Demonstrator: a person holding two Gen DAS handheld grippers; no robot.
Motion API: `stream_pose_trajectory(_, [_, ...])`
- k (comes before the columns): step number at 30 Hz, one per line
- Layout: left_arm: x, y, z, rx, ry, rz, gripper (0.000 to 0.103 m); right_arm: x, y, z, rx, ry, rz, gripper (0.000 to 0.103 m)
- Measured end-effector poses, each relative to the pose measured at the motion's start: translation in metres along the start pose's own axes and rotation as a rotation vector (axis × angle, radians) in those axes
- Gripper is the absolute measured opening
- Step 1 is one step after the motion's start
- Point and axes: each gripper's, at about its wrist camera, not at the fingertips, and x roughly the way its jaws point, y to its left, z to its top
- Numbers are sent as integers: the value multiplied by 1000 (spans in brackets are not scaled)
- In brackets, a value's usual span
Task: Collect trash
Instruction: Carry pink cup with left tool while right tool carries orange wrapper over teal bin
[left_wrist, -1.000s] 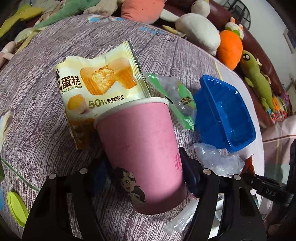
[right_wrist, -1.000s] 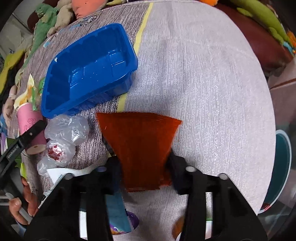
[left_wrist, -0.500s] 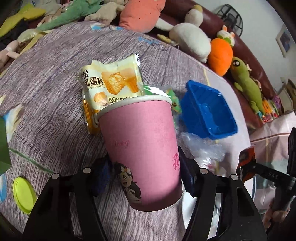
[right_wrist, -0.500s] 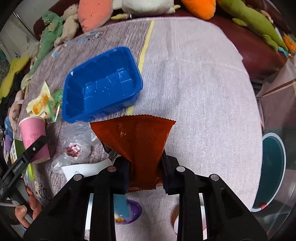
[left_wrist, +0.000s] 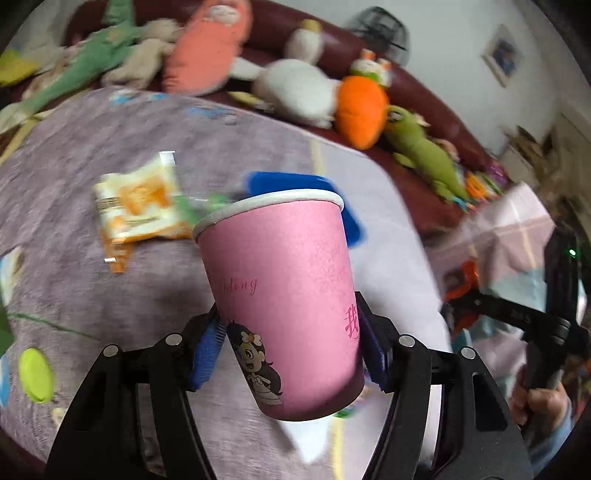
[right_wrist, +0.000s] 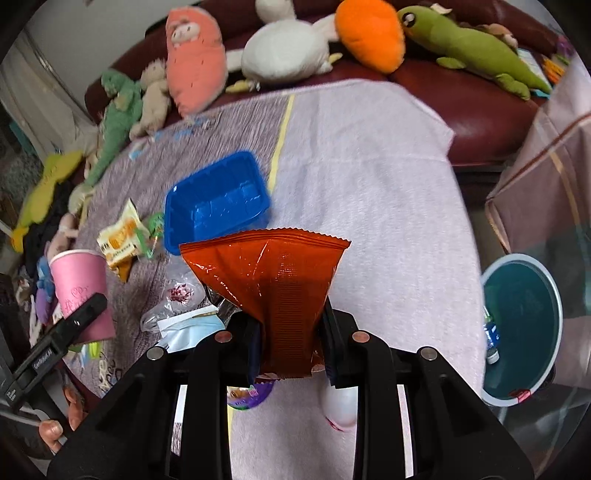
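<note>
My left gripper (left_wrist: 291, 349) is shut on a pink paper cup (left_wrist: 284, 291) and holds it upright above the table; the cup also shows in the right wrist view (right_wrist: 79, 280). My right gripper (right_wrist: 290, 345) is shut on a red-orange snack wrapper (right_wrist: 271, 280), lifted off the table. A teal trash bin (right_wrist: 521, 328) stands on the floor to the right of the table. On the table lie a blue plastic tray (right_wrist: 216, 203), a yellow cake wrapper (right_wrist: 120, 240), a green wrapper (right_wrist: 155, 229) and crumpled clear plastic (right_wrist: 177, 295).
Plush toys (right_wrist: 284, 48) line a dark red sofa (right_wrist: 480, 107) behind the table. A face mask (right_wrist: 192, 332), a purple lid (right_wrist: 245, 397) and a white egg-like object (right_wrist: 340, 404) lie near the table's front edge. A yellow-green lid (left_wrist: 35, 374) lies at the left.
Both grippers have risen and pulled back from the table, carrying the pink cup and the red-orange wrapper. The right view now takes in the sofa and the bin.
</note>
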Motion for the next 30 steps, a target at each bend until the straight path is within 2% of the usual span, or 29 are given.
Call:
stream_pose_trajectory(4, [11,-43,-2,87,38,-79,65,-25,-27,-6,57,-54,15,25])
stream_pose_trajectory(7, [23,-76,-5,154,69,-108,65,-39,-52,-12,101,-83,21,25])
stream_pose_trajectory(18, [82,-196,-26,378,198,-155,65,-82,-153,-46,262,-184,6,25])
stream_pose_trajectory(30, [156,-307,-65,590,341,-174,65,-111,-267,-95,473,-249,-78,25])
